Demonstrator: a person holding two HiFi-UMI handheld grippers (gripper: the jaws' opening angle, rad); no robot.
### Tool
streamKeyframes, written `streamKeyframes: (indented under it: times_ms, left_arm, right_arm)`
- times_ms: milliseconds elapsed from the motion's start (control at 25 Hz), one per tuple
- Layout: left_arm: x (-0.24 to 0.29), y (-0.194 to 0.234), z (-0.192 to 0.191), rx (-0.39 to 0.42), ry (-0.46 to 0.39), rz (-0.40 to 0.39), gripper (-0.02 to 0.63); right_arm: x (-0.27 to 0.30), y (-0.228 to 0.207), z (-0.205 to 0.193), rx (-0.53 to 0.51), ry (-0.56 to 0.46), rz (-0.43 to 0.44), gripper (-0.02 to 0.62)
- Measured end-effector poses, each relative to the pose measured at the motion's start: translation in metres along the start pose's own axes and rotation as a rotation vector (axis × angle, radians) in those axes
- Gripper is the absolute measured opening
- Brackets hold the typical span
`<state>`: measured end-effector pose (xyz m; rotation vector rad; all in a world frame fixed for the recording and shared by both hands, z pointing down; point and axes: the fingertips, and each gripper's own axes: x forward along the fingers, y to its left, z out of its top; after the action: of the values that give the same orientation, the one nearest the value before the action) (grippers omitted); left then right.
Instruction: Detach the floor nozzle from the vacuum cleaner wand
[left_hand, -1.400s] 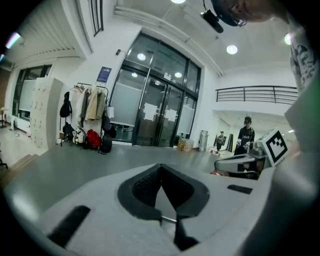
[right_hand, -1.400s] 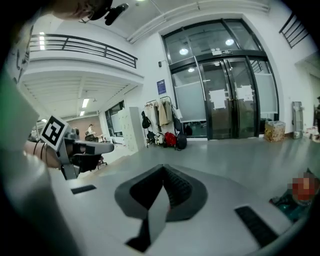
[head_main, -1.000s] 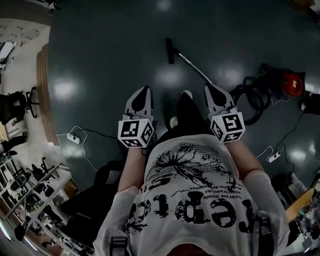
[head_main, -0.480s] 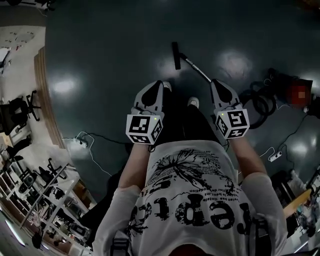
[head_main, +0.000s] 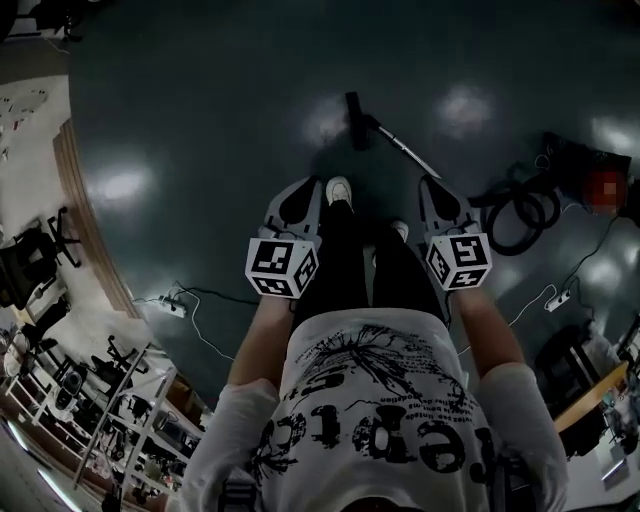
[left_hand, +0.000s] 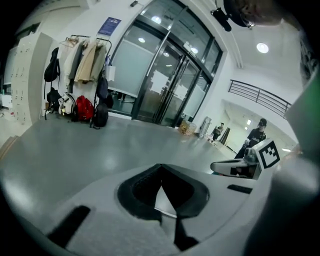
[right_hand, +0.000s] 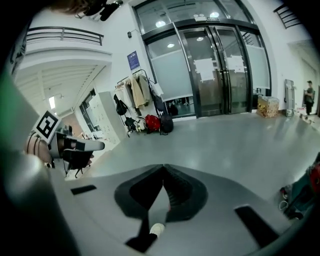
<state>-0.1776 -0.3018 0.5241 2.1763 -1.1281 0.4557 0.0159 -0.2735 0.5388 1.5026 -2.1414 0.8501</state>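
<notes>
The black floor nozzle (head_main: 354, 120) lies on the dark floor ahead of my feet. Its silver wand (head_main: 405, 148) runs back and to the right toward the coiled black hose (head_main: 515, 215) and the red vacuum cleaner body (head_main: 575, 170). My left gripper (head_main: 303, 188) hovers left of my white shoe (head_main: 340, 188), shut and empty. On the other side, my right gripper (head_main: 432, 185) hangs close to the wand's near end, also shut with nothing in it. Both are above the floor, apart from the nozzle. In the gripper views the left gripper (left_hand: 161, 172) and right gripper (right_hand: 163, 171) show jaws closed together.
Power strips with cables lie on the floor at the left (head_main: 172, 306) and right (head_main: 555, 298). Shelving (head_main: 110, 400) stands at the lower left. A coat rack with bags (right_hand: 147, 112) and glass doors (right_hand: 220, 70) are far off. People (left_hand: 257, 137) stand in the distance.
The person has stepped toward the nozzle, which now lies nearer the feet. Both grippers have sunk lower and tipped further down. Their jaws stayed shut.
</notes>
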Motion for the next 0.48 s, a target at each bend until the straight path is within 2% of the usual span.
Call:
streamKeyframes:
  times_ms: [200,360,480]
  left_arm:
    - [0.054,0.031,-0.053,-0.046,0.027,0.048,0.004]
    - [0.117,0.057,-0.11,0.03,0.05,-0.002,0.004]
    - [0.166,0.072,-0.152,0.108,0.041,-0.067,0.003]
  right_arm:
    - [0.063,-0.035,-0.071,0.012,0.07,0.036,0.003]
    - [0.124,-0.075,-0.135,-0.026,0.091,0.03,0.003]
    - [0.173,-0.103,-0.193,-0.064,0.093,0.075,0.003]
